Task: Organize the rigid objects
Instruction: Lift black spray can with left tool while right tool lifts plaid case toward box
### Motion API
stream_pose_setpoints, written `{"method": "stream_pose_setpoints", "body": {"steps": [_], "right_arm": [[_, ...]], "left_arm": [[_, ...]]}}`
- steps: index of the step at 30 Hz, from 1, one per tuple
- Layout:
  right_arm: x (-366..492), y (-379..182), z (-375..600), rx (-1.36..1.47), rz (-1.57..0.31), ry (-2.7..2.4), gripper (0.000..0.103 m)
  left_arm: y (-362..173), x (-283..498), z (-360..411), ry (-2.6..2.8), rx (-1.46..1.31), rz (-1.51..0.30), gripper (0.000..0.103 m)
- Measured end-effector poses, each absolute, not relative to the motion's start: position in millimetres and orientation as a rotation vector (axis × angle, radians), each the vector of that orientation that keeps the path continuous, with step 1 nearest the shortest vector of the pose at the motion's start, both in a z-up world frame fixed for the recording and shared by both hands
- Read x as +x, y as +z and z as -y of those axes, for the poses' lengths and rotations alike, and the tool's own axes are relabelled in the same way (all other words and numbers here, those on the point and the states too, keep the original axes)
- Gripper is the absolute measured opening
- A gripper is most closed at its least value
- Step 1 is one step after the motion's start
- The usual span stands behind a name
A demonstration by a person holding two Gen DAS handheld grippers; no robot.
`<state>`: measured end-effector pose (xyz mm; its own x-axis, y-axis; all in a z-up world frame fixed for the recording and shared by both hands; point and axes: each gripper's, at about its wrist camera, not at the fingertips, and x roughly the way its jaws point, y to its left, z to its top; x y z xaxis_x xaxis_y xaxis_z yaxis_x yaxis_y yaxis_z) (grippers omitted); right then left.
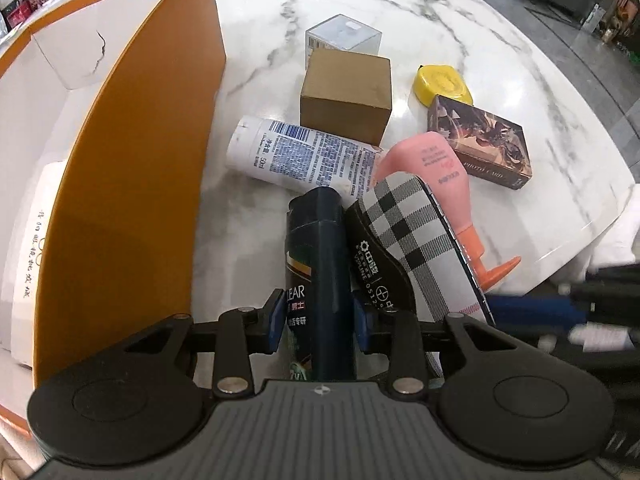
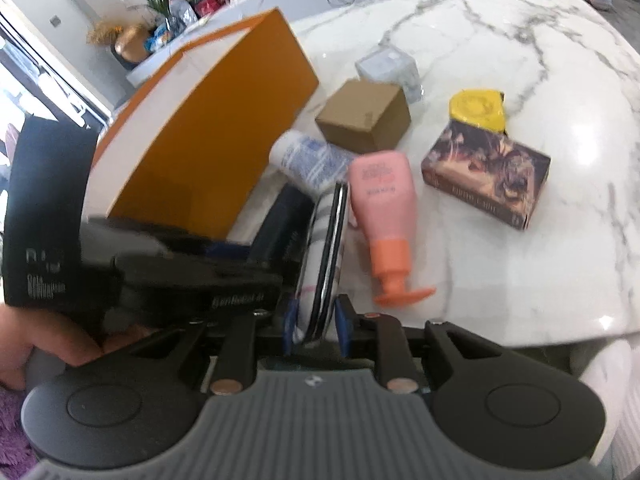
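The left gripper [image 1: 316, 318] is clamping a dark bottle [image 1: 318, 264], its blue fingers [image 1: 275, 316] closed against both sides. The bottle's label is showing "LEAR" in white letters, with Chinese characters below. The bottle is lying lengthwise near the front edge of the marble surface [image 1: 500, 92], just right of the orange storage box [image 1: 136, 184].

The right gripper [image 2: 318, 320] is gripping a flat plaid case [image 1: 416, 236] edge-on, its fingers [image 2: 342, 322] narrowed onto the thin rim. The case's dark side is carrying white printing that includes a star-like logo; the remaining characters are only partly legible.

A white tube [image 1: 296, 152] is lying beyond the bottle, showing a barcode, dense blue text and "50ml". A pink pump bottle [image 1: 436, 172] with an orange nozzle is lying on its side to the right of the case; its small print is not readable. A dark patterned box [image 1: 484, 144] on the right is reading "PHOTO CARD" along its near edge. Behind it is sitting a yellow tape measure [image 1: 440, 84]. A brown cardboard box [image 1: 348, 92] is standing at centre, with a clear plastic box [image 1: 340, 36] directly behind it bearing a barcode sticker.

Inside the orange storage box, a white package [image 1: 36, 248] is showing vertical Chinese lettering.
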<state>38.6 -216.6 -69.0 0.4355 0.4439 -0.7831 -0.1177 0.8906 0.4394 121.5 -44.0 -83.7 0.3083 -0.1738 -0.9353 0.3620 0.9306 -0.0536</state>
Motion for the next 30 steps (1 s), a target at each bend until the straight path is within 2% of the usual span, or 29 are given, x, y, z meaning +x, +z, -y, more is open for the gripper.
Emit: {"method": "stream_pose_setpoints", "body": {"steps": [9,30], "right_arm": [[64.6,-79.3,227.0,0.534,-1.069,0.342,0.025],[81.6,-84.8,191.4,0.355,-1.093,0.270,0.018]], "left_arm": [[-84.3,120.3,37.8,-0.378,0.152,-1.197,0.039],[-86.6,111.9,40.5,-0.342,0.145,-1.165,0.038]]}}
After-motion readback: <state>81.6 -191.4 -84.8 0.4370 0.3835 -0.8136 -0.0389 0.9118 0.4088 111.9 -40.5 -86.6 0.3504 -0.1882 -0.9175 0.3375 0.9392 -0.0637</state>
